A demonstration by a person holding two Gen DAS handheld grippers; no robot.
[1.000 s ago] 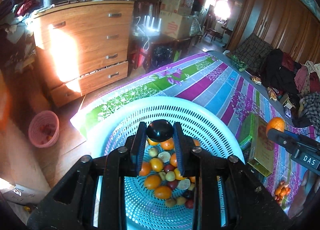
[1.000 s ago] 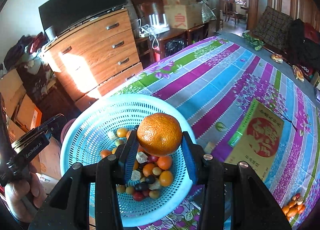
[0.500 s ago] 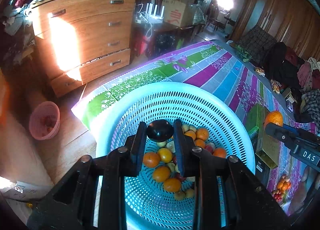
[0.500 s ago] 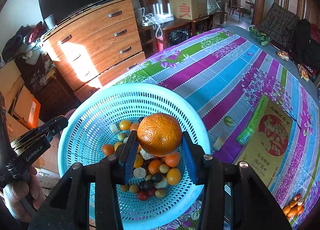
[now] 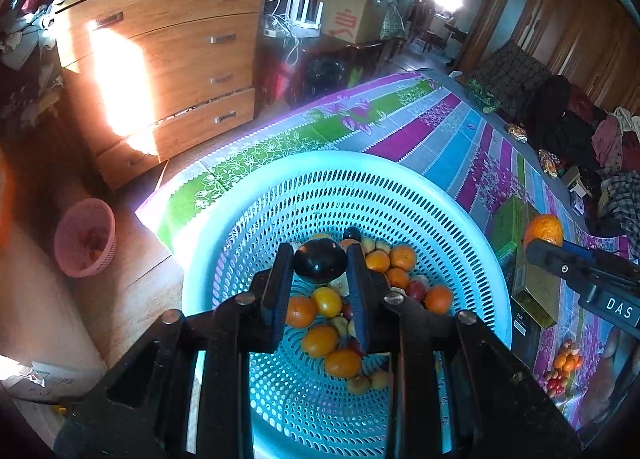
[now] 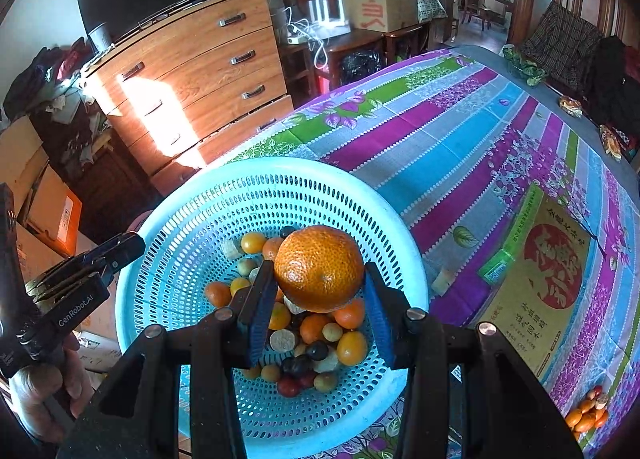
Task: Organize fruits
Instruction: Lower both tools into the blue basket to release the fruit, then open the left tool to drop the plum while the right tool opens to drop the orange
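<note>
Left wrist view: the left gripper (image 5: pixel 320 265) is clamped narrowly on a dark plum (image 5: pixel 319 266), pinched between the tips of both fingers above the blue basket (image 5: pixel 280 195). A second ago the basket filled only the lower part of this view and the fruit pile (image 5: pixel 352 307) lay straight under the fingers; now the basket's far wall sits higher in the frame, its rim spreads wider, and the pile has slid toward the right of the fingers. The plum sits between the pads as before. At the right edge the right gripper (image 5: pixel 560 247) shows with the orange (image 5: pixel 543 230) at its tip, lower in the frame than a second ago.

Right wrist view: the right gripper (image 6: pixel 318 279) is partly open and closed around the orange (image 6: pixel 319 268), both pads pressing its sides, held over the basket (image 6: pixel 192 203) and its pile (image 6: pixel 308 335). Compared with a second ago the basket has grown larger and shifted right, so the orange now hangs over the pile's middle rather than its far edge. The left gripper (image 6: pixel 100 259) shows at the left edge, held by a hand (image 6: pixel 44 383), lower than before. The basket stands on the striped cloth (image 6: pixel 460 147), beside a yellow box (image 6: pixel 548 271).
</note>
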